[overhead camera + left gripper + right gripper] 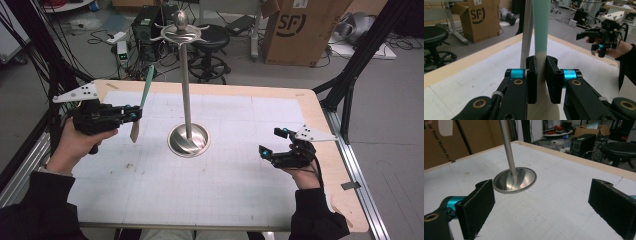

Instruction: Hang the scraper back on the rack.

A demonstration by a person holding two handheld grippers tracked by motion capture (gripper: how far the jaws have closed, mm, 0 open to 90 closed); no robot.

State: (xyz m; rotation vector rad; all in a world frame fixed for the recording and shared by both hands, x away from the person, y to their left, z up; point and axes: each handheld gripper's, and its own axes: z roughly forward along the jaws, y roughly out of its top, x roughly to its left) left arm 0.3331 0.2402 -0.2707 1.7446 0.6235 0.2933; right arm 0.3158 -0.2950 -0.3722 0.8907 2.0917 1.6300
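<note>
Aloft, left tongs [134,114] clamp the spatula [142,100] upright.

Black tongs [134,114] with cyan joints, brass screws, grey plates; dark sleeves [42,210].

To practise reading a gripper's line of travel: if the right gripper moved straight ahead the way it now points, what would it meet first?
Probably the round base of the metal stand. The right gripper, jaws open, looks across bare table toward it, though depth is uncertain.
</note>
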